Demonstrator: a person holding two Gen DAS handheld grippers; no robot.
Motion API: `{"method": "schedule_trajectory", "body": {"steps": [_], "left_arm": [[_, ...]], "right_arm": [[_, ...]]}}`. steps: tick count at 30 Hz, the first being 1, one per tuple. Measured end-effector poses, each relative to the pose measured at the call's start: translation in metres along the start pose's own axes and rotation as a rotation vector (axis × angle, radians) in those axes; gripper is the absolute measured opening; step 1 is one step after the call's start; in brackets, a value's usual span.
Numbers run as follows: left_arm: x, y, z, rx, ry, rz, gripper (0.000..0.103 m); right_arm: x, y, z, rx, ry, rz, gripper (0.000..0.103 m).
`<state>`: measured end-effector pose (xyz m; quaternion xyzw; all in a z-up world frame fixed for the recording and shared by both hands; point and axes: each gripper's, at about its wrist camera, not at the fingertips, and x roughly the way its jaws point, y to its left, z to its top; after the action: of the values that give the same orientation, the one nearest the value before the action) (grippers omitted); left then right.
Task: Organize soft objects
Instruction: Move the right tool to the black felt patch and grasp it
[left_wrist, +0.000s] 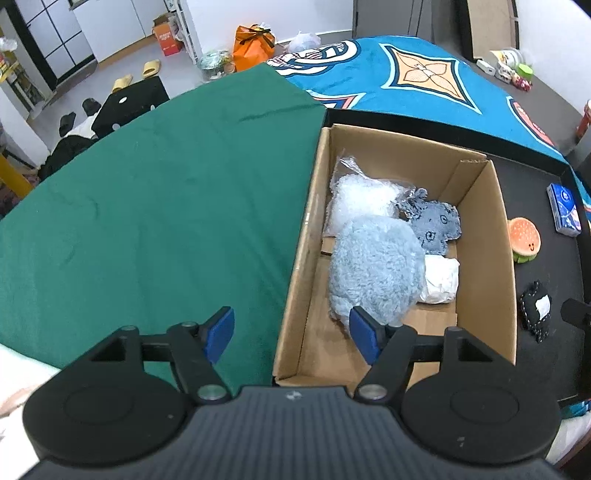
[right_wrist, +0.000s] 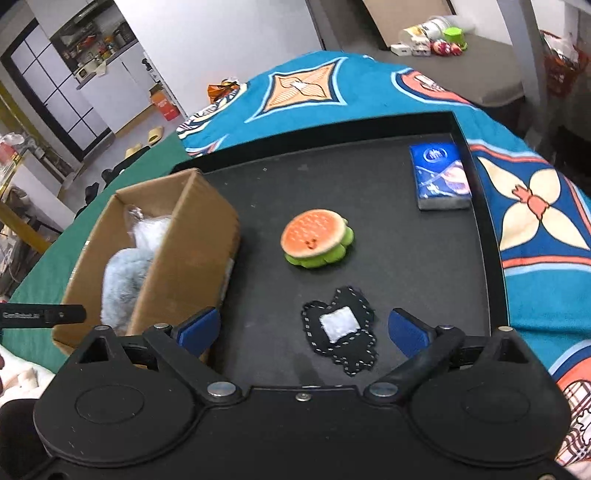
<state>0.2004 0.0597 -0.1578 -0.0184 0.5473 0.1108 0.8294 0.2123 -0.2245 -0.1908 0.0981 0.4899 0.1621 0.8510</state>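
Observation:
A cardboard box (left_wrist: 480, 236) holds a fluffy blue-grey plush (left_wrist: 373, 266), a grey knitted toy (left_wrist: 436, 225), a clear bag of white stuffing (left_wrist: 358, 199) and a white bundle (left_wrist: 441, 278). My left gripper (left_wrist: 291, 334) hangs open over the box's near left wall, nothing between its blue pads. On the black tray (right_wrist: 406, 266) lie a burger plush (right_wrist: 317, 240) and a black stitched plush with a white patch (right_wrist: 340, 328). My right gripper (right_wrist: 303, 328) stands wide open just above the black plush, pads clear of it.
A blue tissue pack (right_wrist: 439, 177) lies at the tray's far right corner. The box (right_wrist: 192, 251) stands on the tray's left side. Green cloth (left_wrist: 147, 206) covers the surface left of the box, and a blue patterned blanket (left_wrist: 424, 74) lies behind.

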Motion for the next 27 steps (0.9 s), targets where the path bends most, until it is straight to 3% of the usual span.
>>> {"method": "schedule_trajectory", "body": {"steps": [16, 23, 26, 27], "left_arm": [[0.011, -0.032, -0.001, 0.083, 0.055, 0.091, 0.068], [0.014, -0.043, 0.001, 0.111, 0.052, 0.126, 0.068], [0.017, -0.048, 0.0, 0.124, 0.065, 0.127, 0.068], [0.017, -0.05, 0.0, 0.132, 0.064, 0.137, 0.068]], "right_arm": [[0.028, -0.024, -0.008, 0.026, -0.001, 0.032, 0.083], [0.034, -0.024, -0.008, -0.013, -0.008, 0.004, 0.082], [0.037, -0.023, -0.009, -0.028, -0.001, -0.005, 0.07], [0.038, -0.022, -0.01, -0.037, 0.006, -0.008, 0.061]]}}
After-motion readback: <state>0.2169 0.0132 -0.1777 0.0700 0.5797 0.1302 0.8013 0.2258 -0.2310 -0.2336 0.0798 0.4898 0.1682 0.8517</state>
